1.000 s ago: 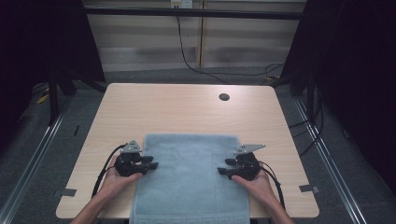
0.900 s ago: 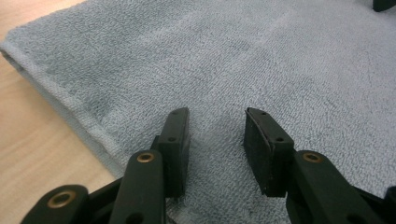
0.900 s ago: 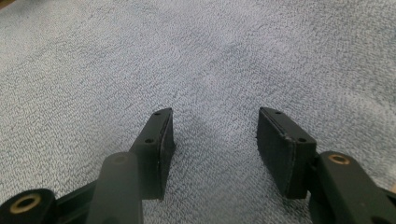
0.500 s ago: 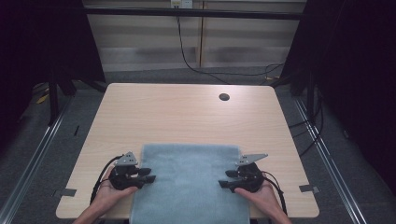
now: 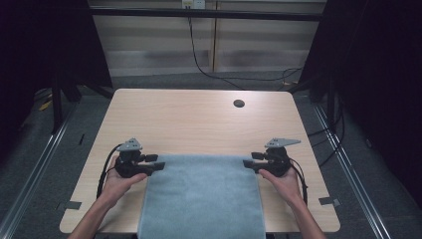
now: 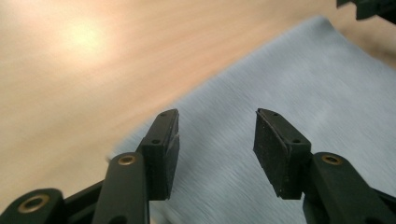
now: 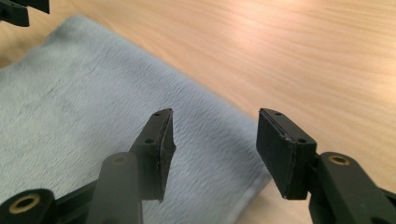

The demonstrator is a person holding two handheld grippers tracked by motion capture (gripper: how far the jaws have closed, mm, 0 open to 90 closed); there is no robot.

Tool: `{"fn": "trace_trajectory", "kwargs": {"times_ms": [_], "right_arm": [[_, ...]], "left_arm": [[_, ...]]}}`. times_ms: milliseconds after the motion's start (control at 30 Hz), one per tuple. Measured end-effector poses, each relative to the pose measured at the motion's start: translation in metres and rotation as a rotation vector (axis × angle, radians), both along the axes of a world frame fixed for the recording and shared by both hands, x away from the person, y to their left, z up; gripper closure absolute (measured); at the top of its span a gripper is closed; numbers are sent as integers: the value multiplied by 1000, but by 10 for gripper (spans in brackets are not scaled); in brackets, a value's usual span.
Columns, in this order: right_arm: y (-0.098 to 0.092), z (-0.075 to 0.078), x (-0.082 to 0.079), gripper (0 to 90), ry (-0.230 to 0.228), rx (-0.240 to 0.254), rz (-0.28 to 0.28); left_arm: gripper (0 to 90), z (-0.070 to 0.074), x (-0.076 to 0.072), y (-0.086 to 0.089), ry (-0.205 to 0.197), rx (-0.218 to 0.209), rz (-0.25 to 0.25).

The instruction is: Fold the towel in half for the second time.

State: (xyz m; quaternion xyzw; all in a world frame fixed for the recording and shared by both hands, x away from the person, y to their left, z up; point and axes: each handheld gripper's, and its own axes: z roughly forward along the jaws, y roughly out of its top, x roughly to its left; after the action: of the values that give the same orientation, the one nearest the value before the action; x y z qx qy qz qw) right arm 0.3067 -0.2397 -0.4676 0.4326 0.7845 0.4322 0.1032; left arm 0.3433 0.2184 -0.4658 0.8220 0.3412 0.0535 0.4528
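- High view: a grey-blue rectangular terry towel (image 5: 201,196) lies flat on the pale wooden table (image 5: 199,119), overhanging its near edge, between the left gripper (image 5: 158,166) and the right gripper (image 5: 247,165).
- Left gripper view: the jaws, having just been opening, stand spread above the towel's corner, gripping nothing.
- Right gripper view: the jaws stand spread, empty, above the opposite corner.

- In the high view, the table (image 5: 199,119) is lit evenly from above, while the surroundings at both sides are left almost black.
- Only faint, soft shadows are cast beside the hands; the picture is slightly soft and grainy.
- In the left gripper view, a warm glare patch is seen on the wood at upper left, and the towel (image 6: 299,93) and tabletop are smeared by motion blur.
- In the right gripper view, the towel nap is rendered more sharply, a pale sheen is seen on the wood at upper right, and the near jaws are slightly out of focus.
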Motion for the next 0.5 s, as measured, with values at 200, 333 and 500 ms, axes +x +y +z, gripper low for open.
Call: {"fn": "trace_trajectory", "kwargs": {"times_ms": [200,333,500], "right_arm": [[-8,-3,27,473,-15,4,-37],[-10,-15,39,476,13,-19,-45],[-4,-29,41,474,62,-38,-5]], "left_arm": [[461,-10,32,5,5,-2,90],[424,-21,40,6,20,14,115],[392,-30,40,0,36,65,64]]}}
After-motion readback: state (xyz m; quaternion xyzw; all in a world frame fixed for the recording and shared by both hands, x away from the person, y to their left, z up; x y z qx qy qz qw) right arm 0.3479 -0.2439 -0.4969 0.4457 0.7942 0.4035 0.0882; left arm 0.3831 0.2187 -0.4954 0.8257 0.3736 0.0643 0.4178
